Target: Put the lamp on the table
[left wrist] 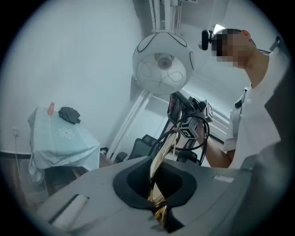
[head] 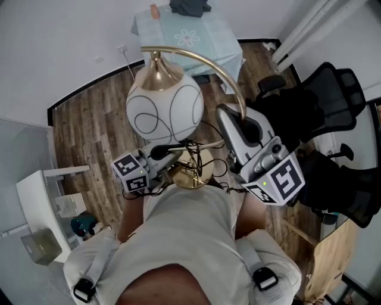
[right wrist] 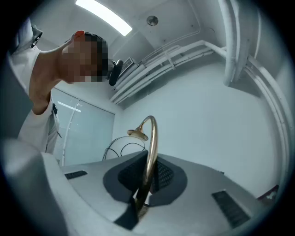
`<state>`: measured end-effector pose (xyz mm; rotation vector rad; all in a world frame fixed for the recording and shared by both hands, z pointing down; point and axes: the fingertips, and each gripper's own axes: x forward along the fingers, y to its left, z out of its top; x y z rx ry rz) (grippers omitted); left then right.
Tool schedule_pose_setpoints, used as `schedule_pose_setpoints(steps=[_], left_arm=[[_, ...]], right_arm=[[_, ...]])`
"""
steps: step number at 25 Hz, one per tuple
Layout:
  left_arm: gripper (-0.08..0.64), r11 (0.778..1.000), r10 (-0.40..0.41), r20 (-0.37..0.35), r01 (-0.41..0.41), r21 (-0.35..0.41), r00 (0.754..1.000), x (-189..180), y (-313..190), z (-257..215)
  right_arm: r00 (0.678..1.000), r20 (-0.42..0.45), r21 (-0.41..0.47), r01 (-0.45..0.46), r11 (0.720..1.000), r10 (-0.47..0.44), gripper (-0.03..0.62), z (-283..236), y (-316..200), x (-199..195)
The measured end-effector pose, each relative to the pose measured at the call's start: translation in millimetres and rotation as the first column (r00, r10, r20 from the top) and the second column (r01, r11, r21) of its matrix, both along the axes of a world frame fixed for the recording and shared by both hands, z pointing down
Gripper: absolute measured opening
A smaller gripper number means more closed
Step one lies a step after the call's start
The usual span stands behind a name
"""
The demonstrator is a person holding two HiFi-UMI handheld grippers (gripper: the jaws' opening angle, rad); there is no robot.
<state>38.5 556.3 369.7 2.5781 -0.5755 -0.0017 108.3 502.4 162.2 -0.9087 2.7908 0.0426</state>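
The lamp has a white globe shade (head: 164, 113) with thin black lines, a gold arched stem (head: 221, 70) and a round gold base (head: 191, 171). It hangs in the air in front of the person, above the wood floor. My left gripper (head: 171, 159) is shut on the gold metal low down by the base (left wrist: 159, 209). My right gripper (head: 229, 116) is shut on the arched stem (right wrist: 140, 205) higher up. The globe (left wrist: 162, 62) shows overhead in the left gripper view. The table (head: 162, 31), under a pale green cloth, stands ahead near the wall.
A pink bottle (head: 153, 10) and a dark cloth (head: 189, 6) lie on the table. A black office chair (head: 321, 101) stands at the right, with a wooden desk edge (head: 330, 256) nearer. A white shelf unit (head: 41, 196) is at the left. The lamp's black cord (head: 208, 156) loops round the base.
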Motion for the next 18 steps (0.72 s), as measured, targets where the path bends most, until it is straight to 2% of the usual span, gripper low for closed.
schedule_pose_setpoints(steps=[18], left_arm=[[0.0, 0.997, -0.073, 0.034, 0.073, 0.023, 0.997, 29, -28, -1]], right_arm=[[0.997, 0.04, -0.014, 0.065, 0.998, -0.065, 0.002, -2, -30, 30]])
